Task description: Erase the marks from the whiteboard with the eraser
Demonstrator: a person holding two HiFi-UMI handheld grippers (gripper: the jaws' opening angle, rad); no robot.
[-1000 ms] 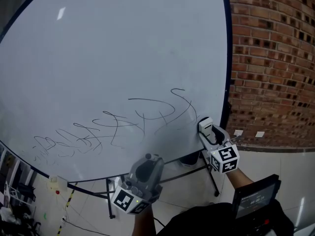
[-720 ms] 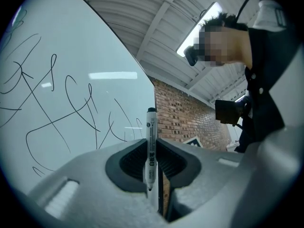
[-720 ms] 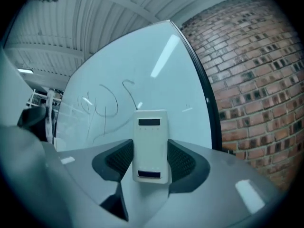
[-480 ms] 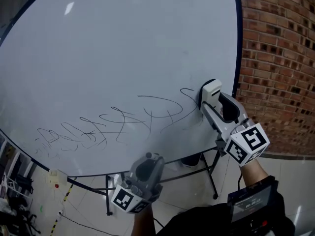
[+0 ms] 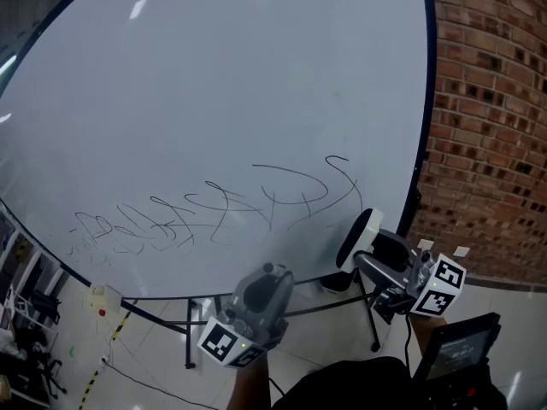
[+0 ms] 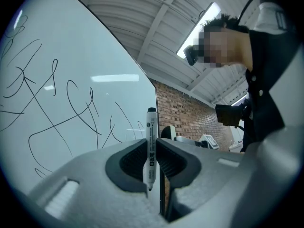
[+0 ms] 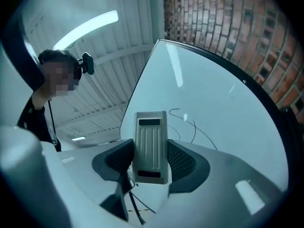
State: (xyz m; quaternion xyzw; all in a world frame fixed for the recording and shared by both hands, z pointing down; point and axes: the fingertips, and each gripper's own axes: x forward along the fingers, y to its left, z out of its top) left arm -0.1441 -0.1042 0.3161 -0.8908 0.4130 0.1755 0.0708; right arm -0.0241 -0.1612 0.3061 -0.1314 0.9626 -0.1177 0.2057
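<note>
Our right gripper (image 5: 369, 248) clamps the eraser (image 5: 356, 238) lower right, seemingly poised to wipe marks (image 5: 256, 202) off the whiteboard (image 5: 214, 92); our left gripper (image 5: 261, 290) keeps a pinched marker (image 6: 150, 144) aside.

L gripper (image 6: 151, 158) & R gripper (image 7: 151, 156) both clamped.

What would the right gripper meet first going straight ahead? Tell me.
Probably the whiteboard, near its scribbles; the eraser held in the right gripper would touch it first. The gap is hard to judge.
</note>
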